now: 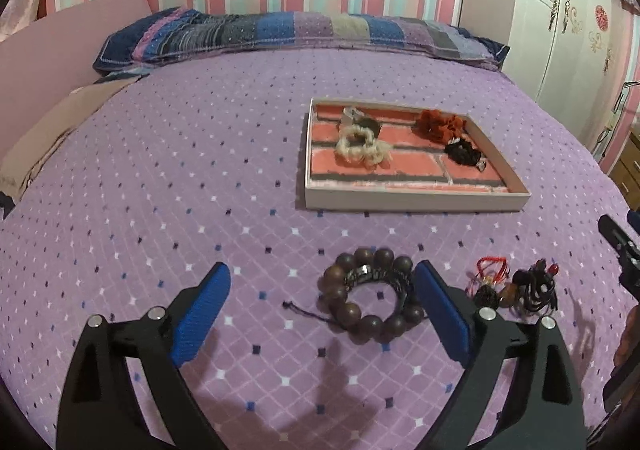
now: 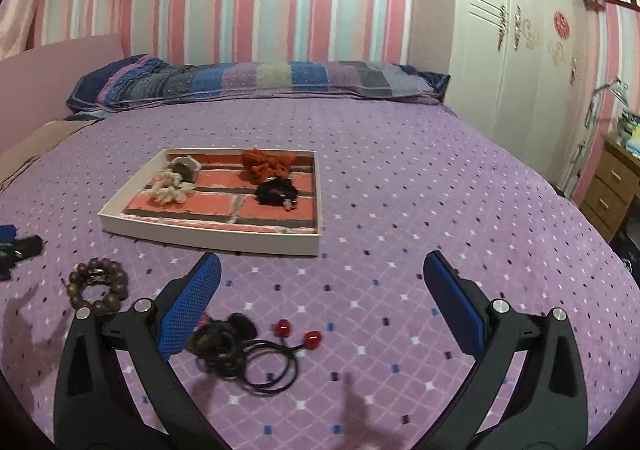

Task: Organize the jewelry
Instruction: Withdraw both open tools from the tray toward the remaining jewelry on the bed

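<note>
A wooden bead bracelet (image 1: 348, 314) with a dark clip inside its ring lies on the purple bedspread, between the wide-open fingers of my left gripper (image 1: 323, 270); the pads do not press on it. To its right is a tangle of black hair ties with red beads (image 1: 516, 286). In the right wrist view that tangle (image 2: 240, 346) sits by the left finger of my open right gripper (image 2: 323, 259), which holds nothing. Further back, a white tray (image 1: 416, 202) with a brick-pattern lining holds a cream scrunchie (image 1: 360, 148), a rust one (image 1: 440, 124) and a black one (image 1: 464, 152).
Striped pillows (image 1: 296, 32) lie along the far side of the bed by the striped wall. A white wardrobe (image 2: 520, 50) and a wooden drawer unit (image 2: 612, 190) stand to the right. The other gripper shows at the frame edge (image 1: 620, 246).
</note>
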The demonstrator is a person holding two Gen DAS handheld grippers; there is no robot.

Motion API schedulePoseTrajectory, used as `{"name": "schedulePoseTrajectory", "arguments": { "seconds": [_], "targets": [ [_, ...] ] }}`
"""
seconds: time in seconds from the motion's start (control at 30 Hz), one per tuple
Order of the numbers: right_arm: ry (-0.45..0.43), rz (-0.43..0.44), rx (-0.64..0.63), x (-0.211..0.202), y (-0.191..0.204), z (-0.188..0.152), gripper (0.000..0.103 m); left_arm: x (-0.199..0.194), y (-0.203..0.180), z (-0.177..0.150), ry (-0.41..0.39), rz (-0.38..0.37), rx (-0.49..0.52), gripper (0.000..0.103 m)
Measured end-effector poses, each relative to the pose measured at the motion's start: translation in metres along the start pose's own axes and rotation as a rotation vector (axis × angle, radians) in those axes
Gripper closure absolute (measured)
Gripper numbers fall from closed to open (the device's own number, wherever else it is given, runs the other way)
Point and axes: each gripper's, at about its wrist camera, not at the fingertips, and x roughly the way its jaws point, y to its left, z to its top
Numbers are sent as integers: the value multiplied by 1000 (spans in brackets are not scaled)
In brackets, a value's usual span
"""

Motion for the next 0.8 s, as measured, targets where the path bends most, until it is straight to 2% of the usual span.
{"name": "schedulePoseTrajectory", "arguments": {
  "seconds": [0.07, 0.2, 0.3, 0.47, 0.5, 0.57, 0.6, 0.8],
  "targets": [
    [-3, 21, -15, 0, 9, -1, 4, 4, -3, -6, 11, -16, 7, 12],
    [1, 9, -53, 5, 22, -9, 4, 8, -7, -12, -4, 6, 24, 12],
    [4, -3, -77, 10, 28, -17, 4, 11, -7, -16, -3, -39, 9, 12],
    [17, -14, -120, 19, 40, -27, 4, 16, -3, -16, -8, -50, -11, 13],
    [20, -10, -119, 21, 40, -29, 5, 19, 0, -16, -6, -52, -24, 14],
    [26, 7, -109, 23, 42, -33, 5, 23, 4, -16, 2, -55, -38, 24],
    [28, 15, -106, 23, 43, -34, 5, 26, 5, -16, 11, -54, -40, 26],
    [33, 40, -114, 27, 51, -43, 5, 38, 8, -20, 32, -47, -33, 27]
  ]
}}
